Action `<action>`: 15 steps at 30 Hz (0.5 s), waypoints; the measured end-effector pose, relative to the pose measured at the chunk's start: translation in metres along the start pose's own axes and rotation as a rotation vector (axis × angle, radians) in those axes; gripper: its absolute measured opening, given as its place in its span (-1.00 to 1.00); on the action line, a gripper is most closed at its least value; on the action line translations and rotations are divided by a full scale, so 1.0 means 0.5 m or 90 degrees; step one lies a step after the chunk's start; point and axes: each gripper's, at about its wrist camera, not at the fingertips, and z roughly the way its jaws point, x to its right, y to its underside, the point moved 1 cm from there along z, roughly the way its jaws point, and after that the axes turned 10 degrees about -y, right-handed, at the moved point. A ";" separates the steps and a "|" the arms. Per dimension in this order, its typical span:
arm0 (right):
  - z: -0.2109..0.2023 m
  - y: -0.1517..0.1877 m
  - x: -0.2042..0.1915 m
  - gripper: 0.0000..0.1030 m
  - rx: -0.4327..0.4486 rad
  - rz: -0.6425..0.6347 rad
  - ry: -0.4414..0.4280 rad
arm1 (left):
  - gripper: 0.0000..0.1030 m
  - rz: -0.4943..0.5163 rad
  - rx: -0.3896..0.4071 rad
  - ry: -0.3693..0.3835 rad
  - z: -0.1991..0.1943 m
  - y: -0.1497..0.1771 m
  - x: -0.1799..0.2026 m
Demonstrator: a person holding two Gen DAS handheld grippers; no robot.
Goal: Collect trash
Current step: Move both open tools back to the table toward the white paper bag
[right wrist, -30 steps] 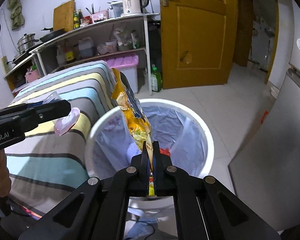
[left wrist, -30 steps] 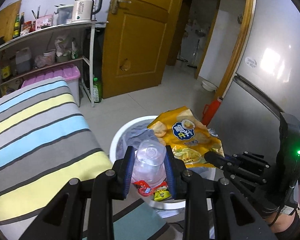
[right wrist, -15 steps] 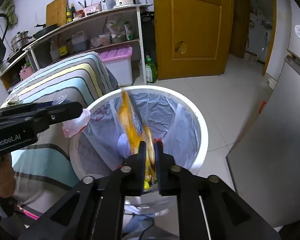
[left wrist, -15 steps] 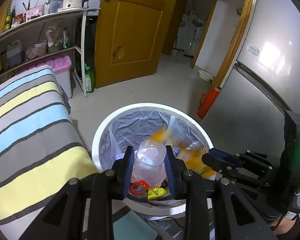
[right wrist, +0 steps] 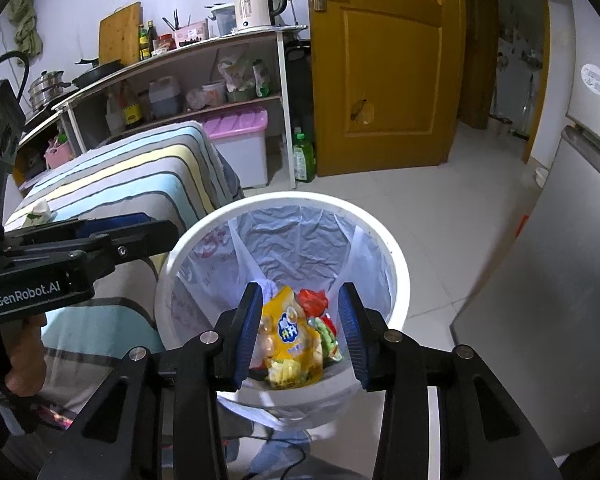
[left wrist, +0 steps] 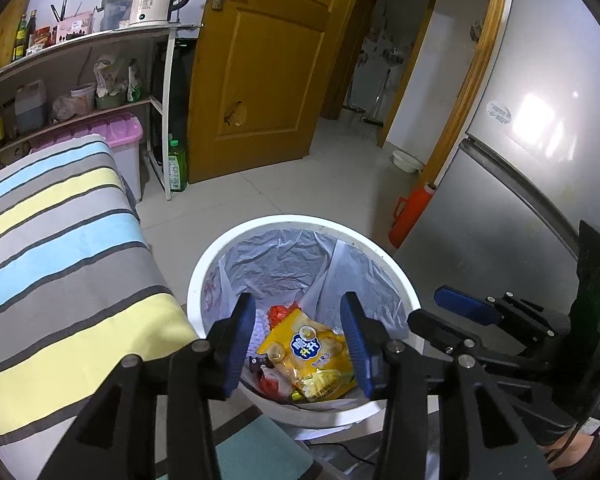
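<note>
Trash lying in the lined white bin

A white round trash bin [left wrist: 204, 268] with a thin, crinkled translucent liner sits in the lower centre of both views. At its bottom a yellow chip bag [left wrist: 306, 346] with a blue logo lies flat, face up, among red wrappers [right wrist: 314, 300] and a green-and-red wrapper [right wrist: 327, 334] just beside it.

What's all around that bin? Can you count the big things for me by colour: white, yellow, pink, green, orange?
White: 2, the bin and kettle
Yellow: 1, the chip bag in the bin
Pink: 1, the lidded box
Green: 1, the bottle
Orange: 1, the flask
Total: 6
</note>
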 end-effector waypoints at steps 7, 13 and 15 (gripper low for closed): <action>-0.035 -0.005 -0.026 -0.21 0.031 -0.011 -0.012 | -0.11 -0.018 0.018 -0.013 -0.046 0.017 -0.030; -0.059 -0.006 -0.070 -0.21 0.050 -0.021 -0.032 | -0.11 -0.035 0.043 -0.044 -0.103 0.036 -0.065; -0.064 -0.006 -0.086 -0.21 0.054 -0.027 -0.041 | -0.11 -0.046 0.052 -0.054 -0.126 0.045 -0.078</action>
